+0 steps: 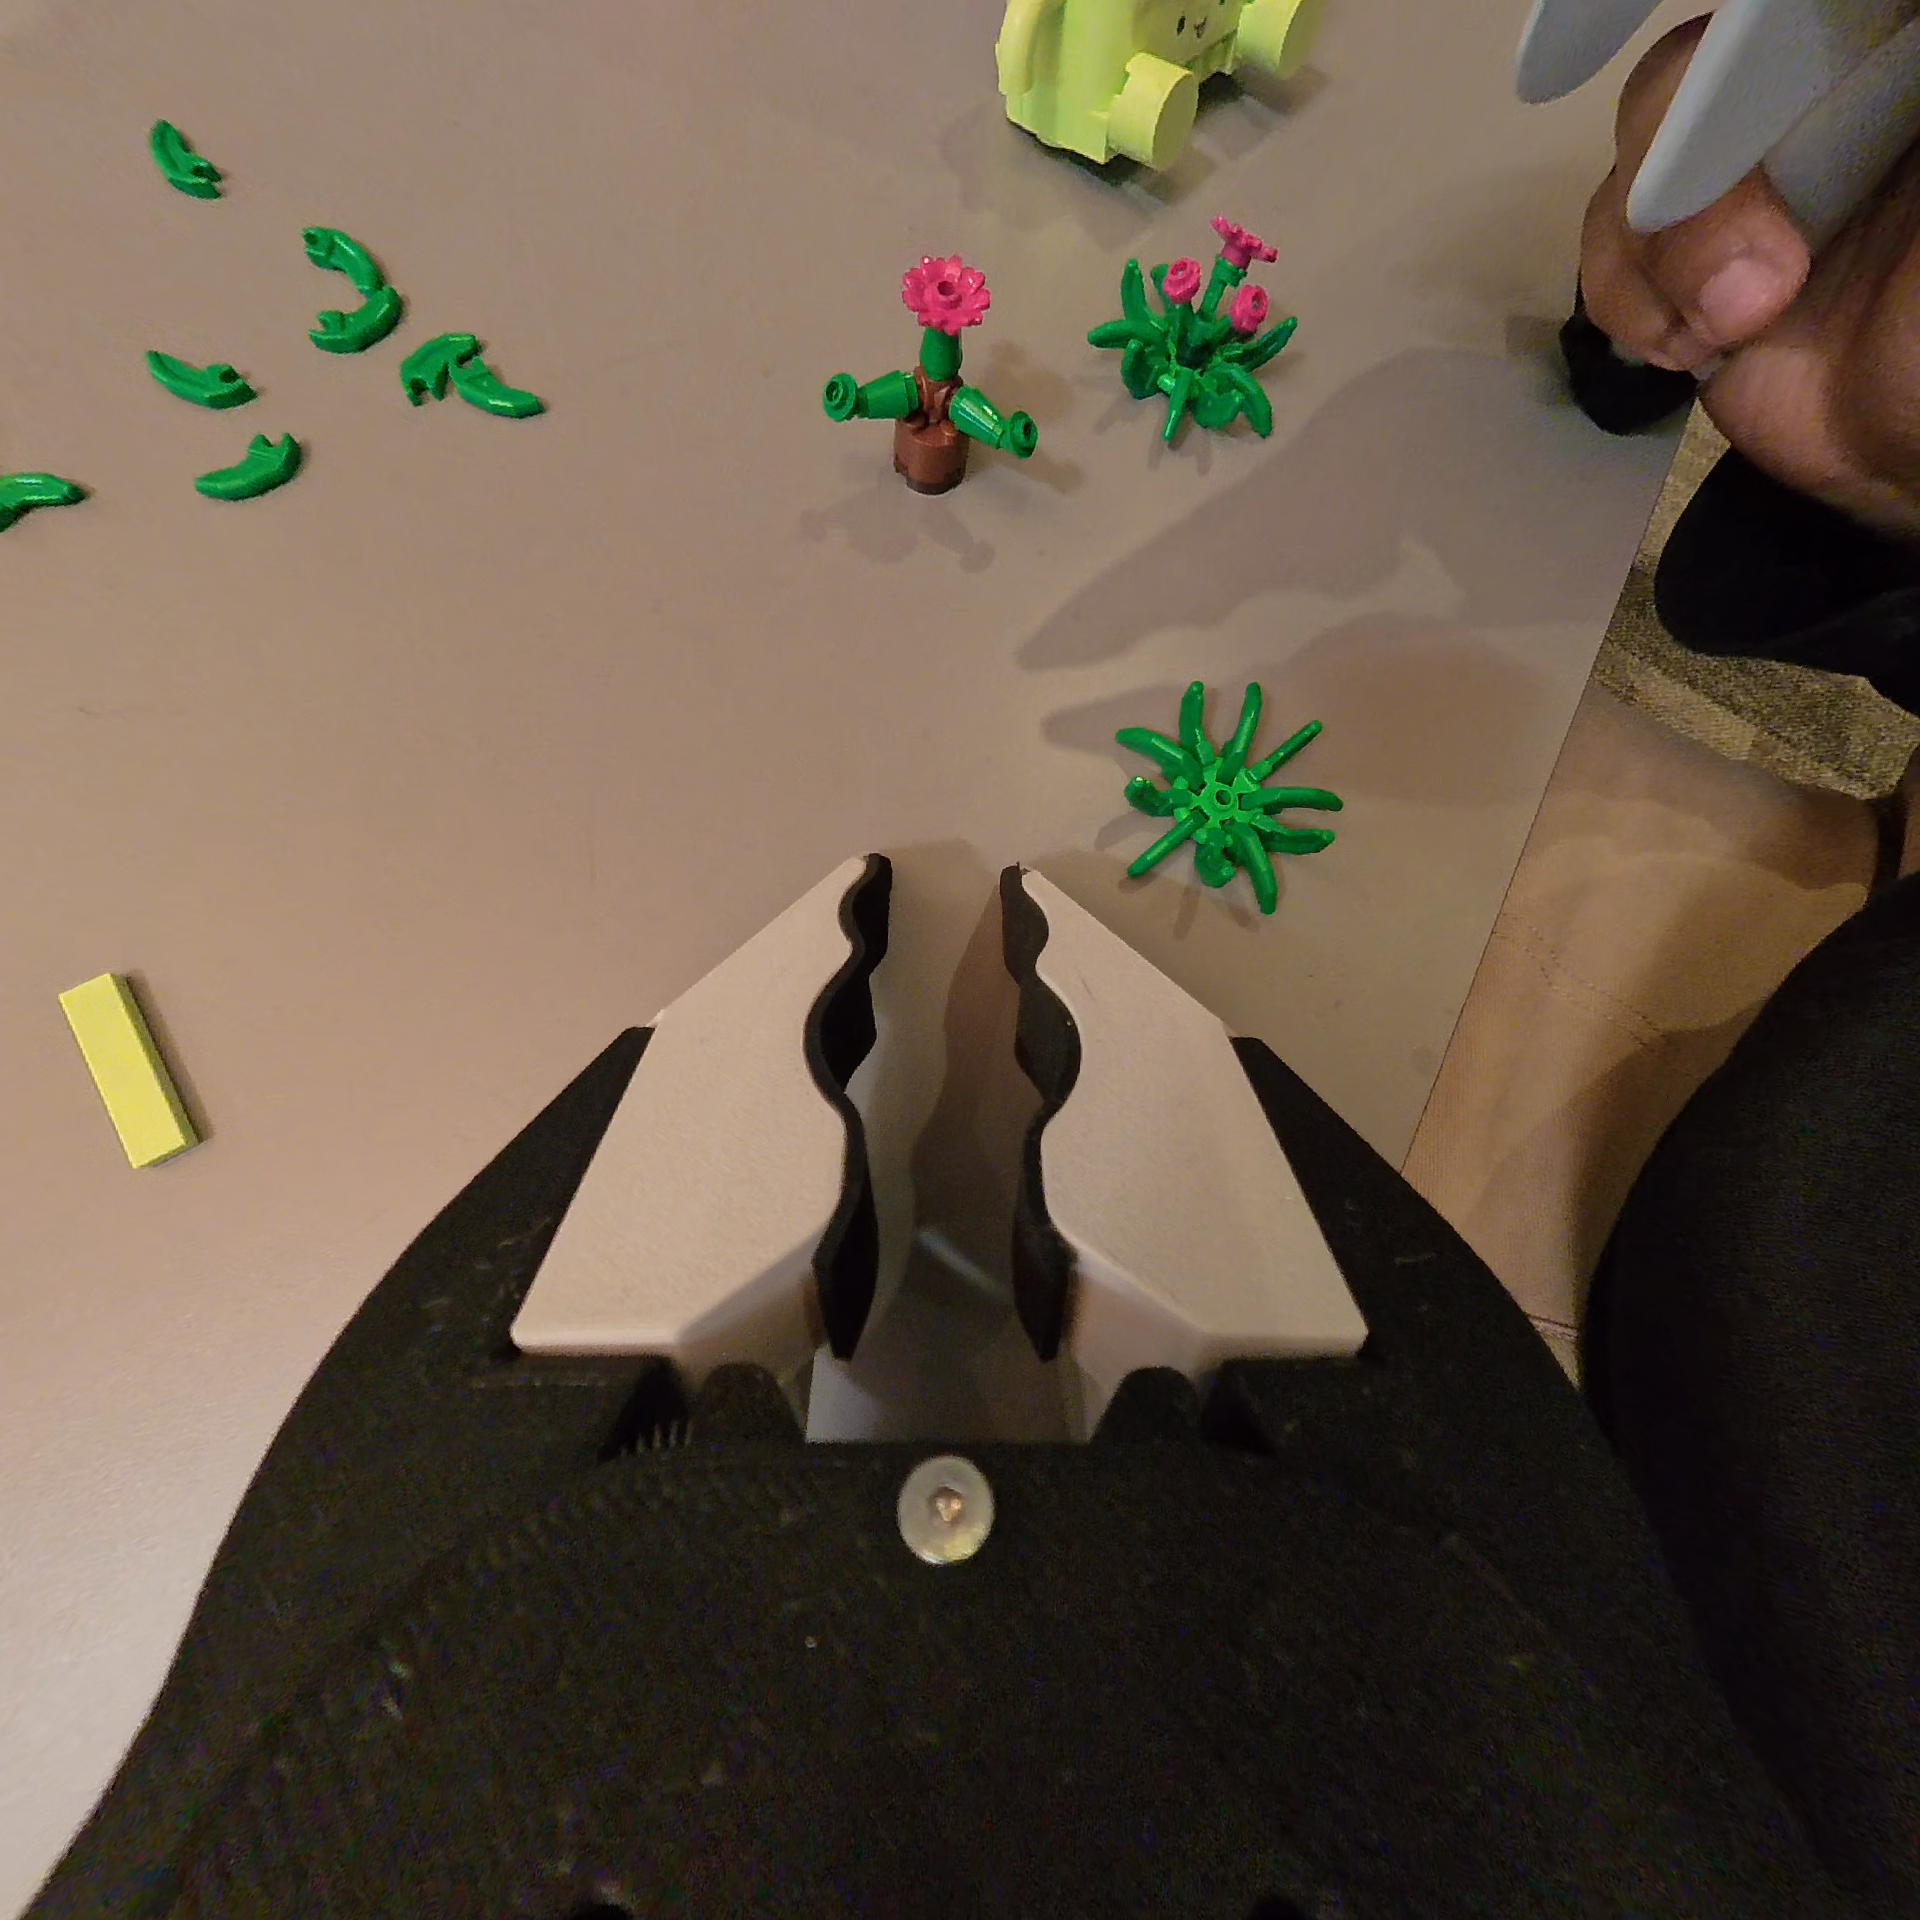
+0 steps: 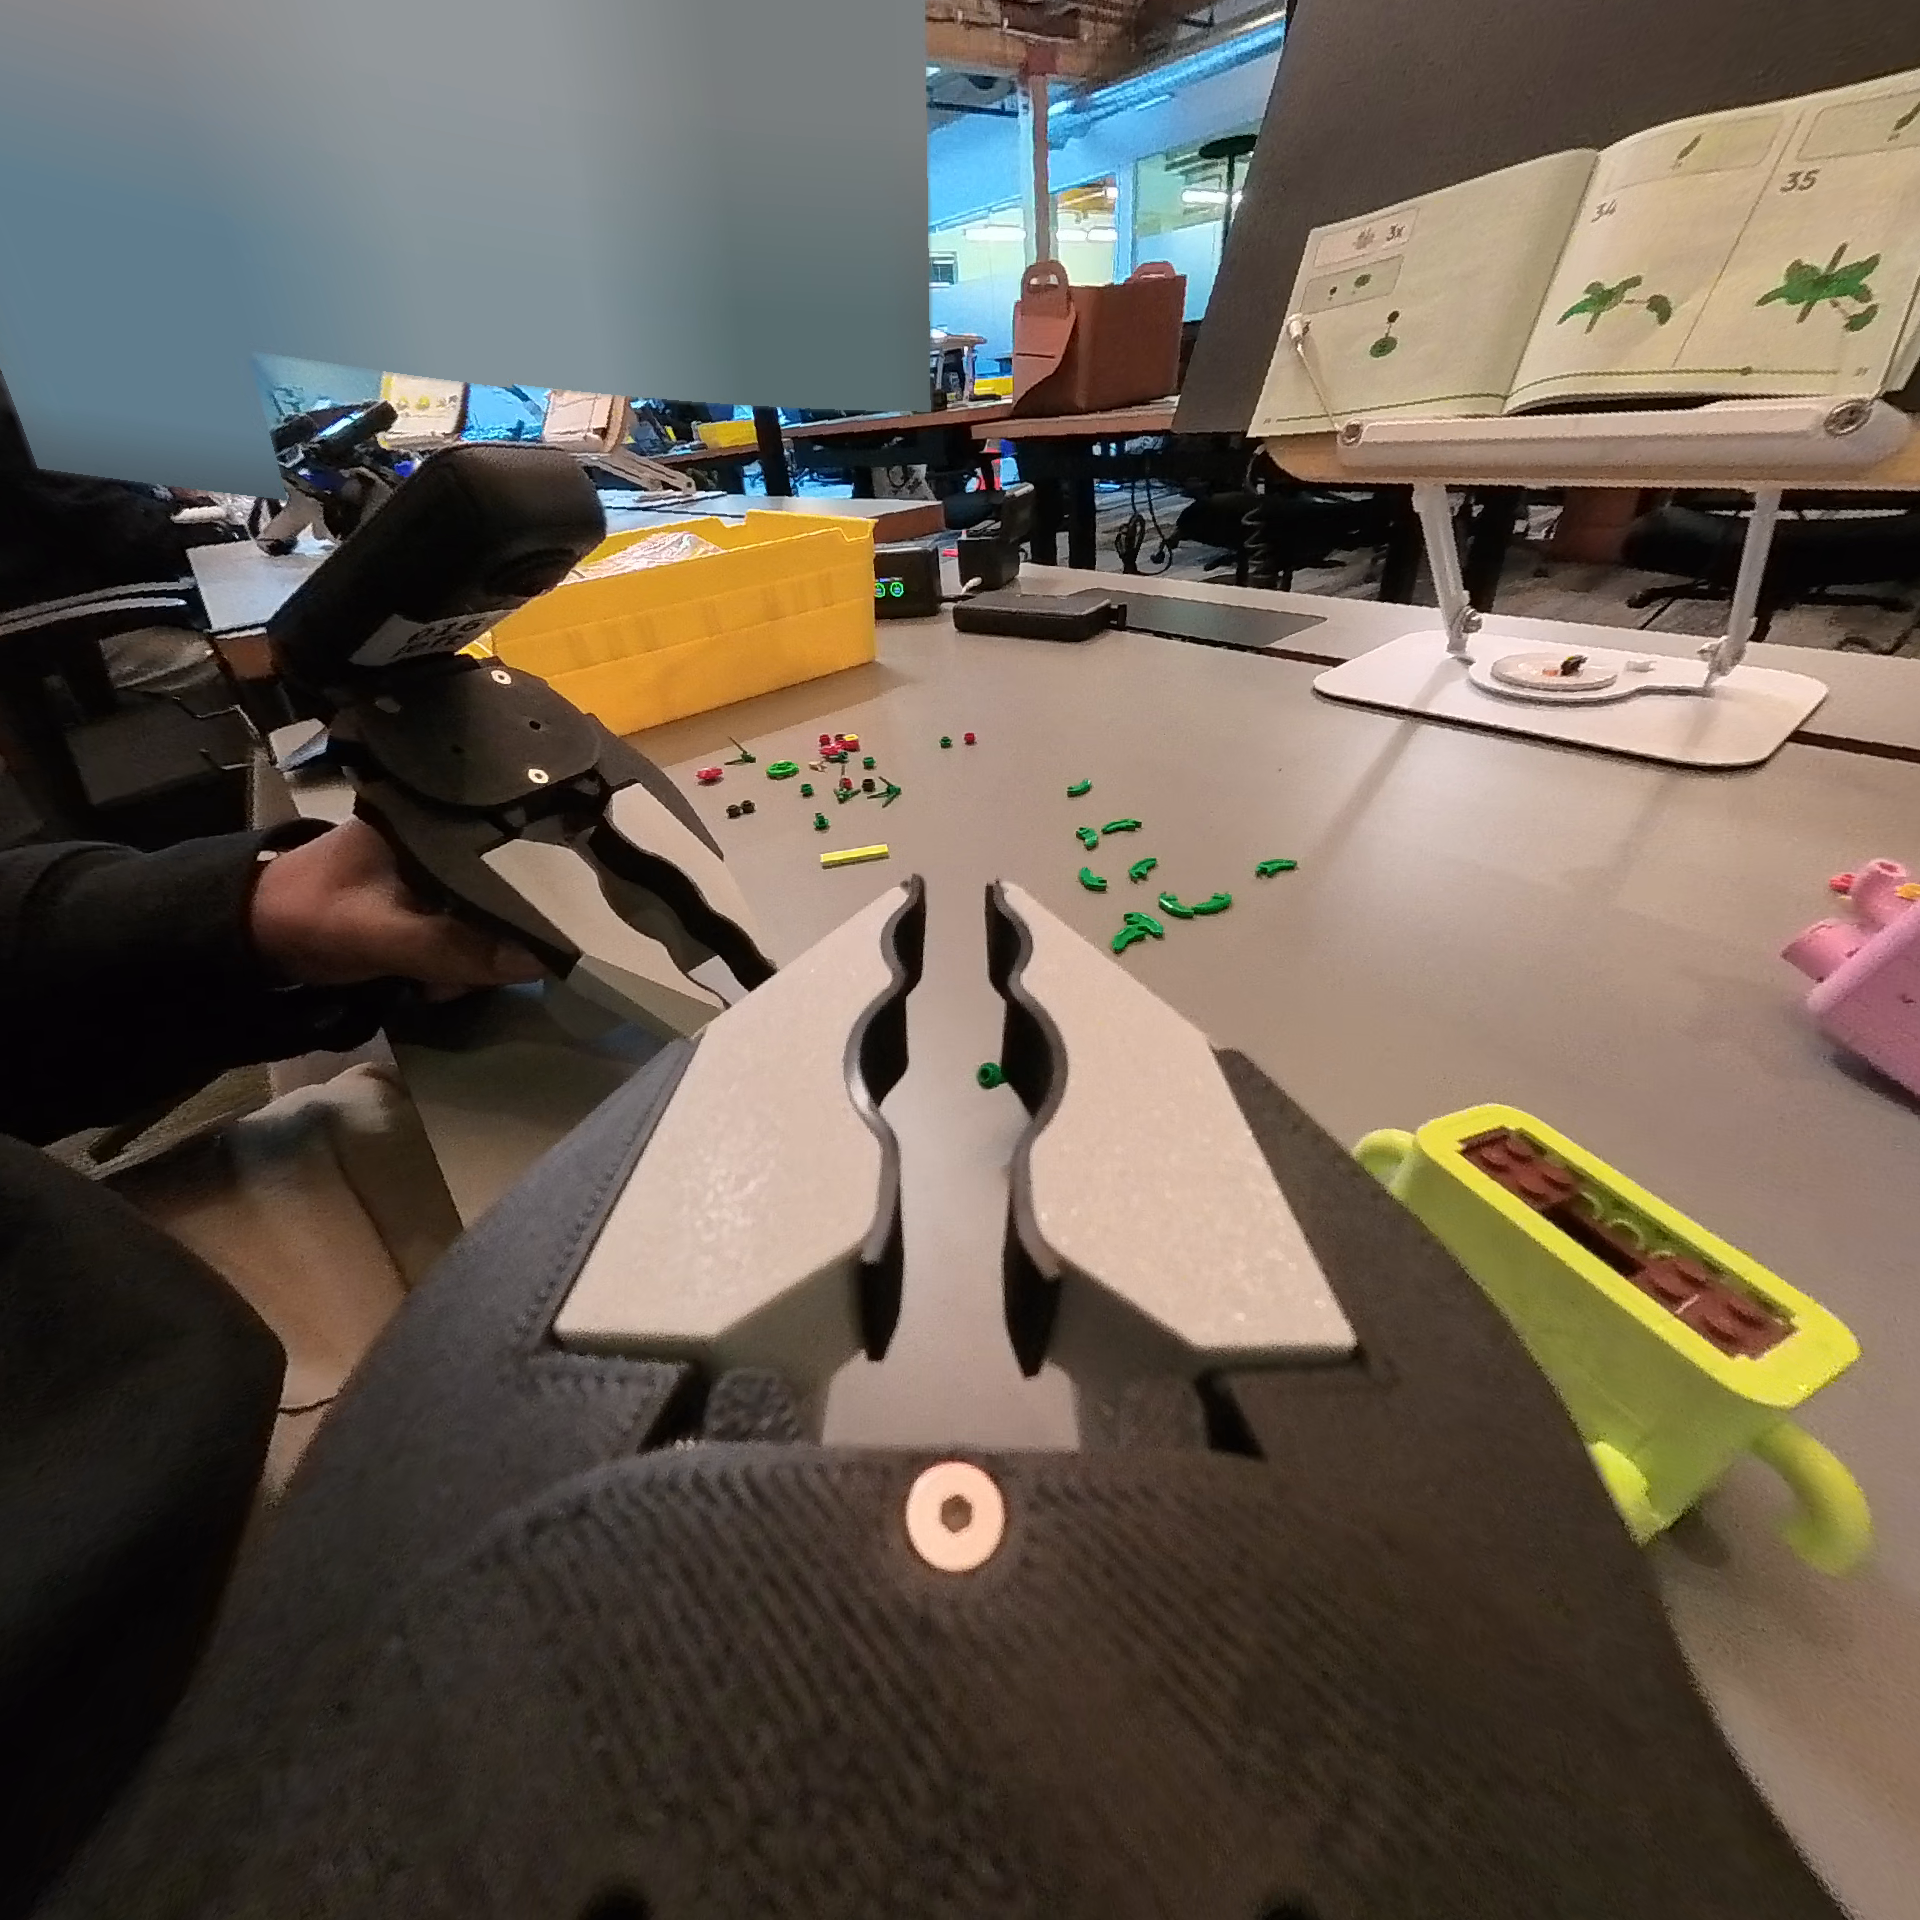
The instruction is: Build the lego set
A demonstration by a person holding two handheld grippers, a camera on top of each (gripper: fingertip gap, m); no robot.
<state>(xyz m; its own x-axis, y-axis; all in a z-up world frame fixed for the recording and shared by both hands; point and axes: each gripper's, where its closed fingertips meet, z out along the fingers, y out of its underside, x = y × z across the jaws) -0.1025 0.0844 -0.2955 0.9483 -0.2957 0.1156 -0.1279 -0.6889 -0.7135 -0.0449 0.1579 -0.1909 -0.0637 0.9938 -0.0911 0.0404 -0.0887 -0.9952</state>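
My left gripper hovers over the grey table, jaws slightly apart and empty. A green spiky leaf cluster lies just right of its tips. Farther ahead stand a brown stem with a pink flower and a leafy plant with pink blooms. My right gripper is slightly open and empty; a small green piece shows through its gap, on the table below. It is next to the lime planter, which holds brown bricks. The left gripper shows at the left of this view. The right gripper shows at the top right of the left wrist view.
Loose green curved leaves and a yellow tile lie on the table. In the right wrist view, several small pieces, a yellow bin, a pink build and an open instruction booklet on a stand lie beyond. The table edge is at the right. The tips of one gripper are about 15 centimeters away from the tips of the other.
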